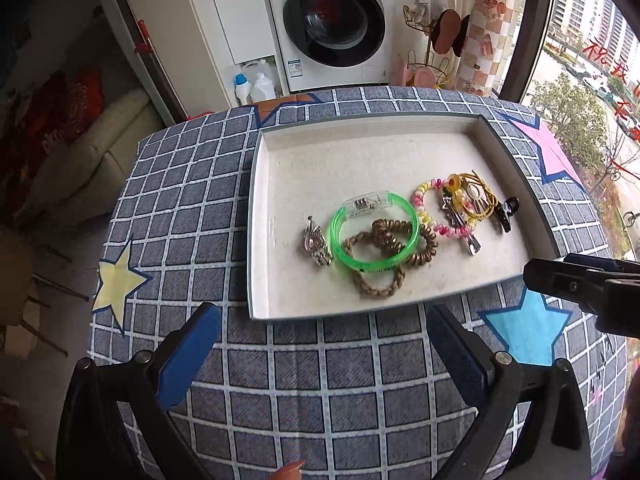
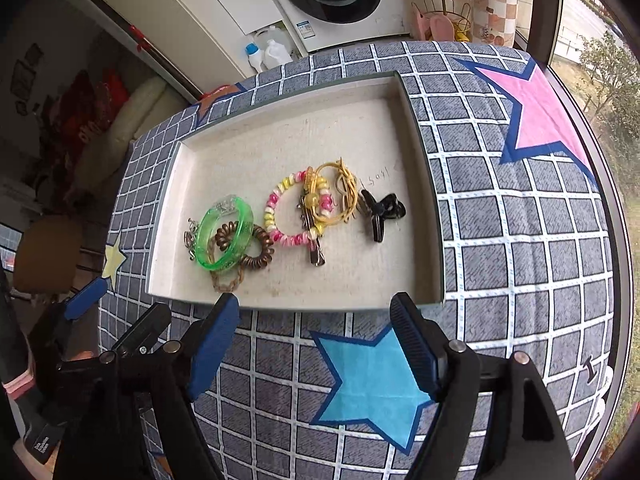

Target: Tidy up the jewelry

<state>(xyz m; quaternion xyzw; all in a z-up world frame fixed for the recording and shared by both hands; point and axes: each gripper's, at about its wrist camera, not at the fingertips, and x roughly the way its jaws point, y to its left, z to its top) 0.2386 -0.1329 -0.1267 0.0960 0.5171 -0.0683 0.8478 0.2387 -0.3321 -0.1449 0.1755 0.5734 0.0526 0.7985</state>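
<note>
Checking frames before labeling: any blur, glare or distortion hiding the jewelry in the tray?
Left wrist view: strong fisheye bend at the edges, dark corners, bright window at right, but the green bracelet and tray are sharp. Right wrist view: same bend, even daylight, soft shadows, black hair clip clear.

Washing machine [image 1: 334,26]: brand "Panasonic" on its top panel
Window [image 1: 600,60]: red Chinese characters, partly cut off
Tray [image 2: 416,152]: faint handwriting, illegible
</note>
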